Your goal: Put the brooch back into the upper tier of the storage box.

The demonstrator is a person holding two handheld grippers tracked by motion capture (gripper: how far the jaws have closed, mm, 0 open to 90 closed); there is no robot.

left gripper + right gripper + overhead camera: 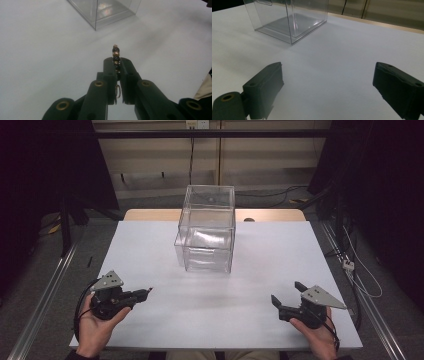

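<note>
Clear plastic makes up the box (206, 227) that stands in the upper middle of the high view, open at the top, on the white surface (260, 255). Down at the lower left of that view we see the left claw (145, 293) clenched on a string of dark and gold beads (116, 60); in the left gripper view the beads poke out above the pinched jaws in the middle of the frame, with a small gold clasp hanging below them. The box corner sits at the top of that frame, well apart from the beads.

At the lower right of the high view the right claw (286, 296) is released, its jaws spread wide with nothing between them, and the right gripper view shows bare surface between the two jaws.

We judge the step in hand to be carrying the beads toward the box. The next move calls for lifting the left claw above the box rim, bringing it over the opening, and only then letting go, so the beads fall inside rather than against the wall.
</note>
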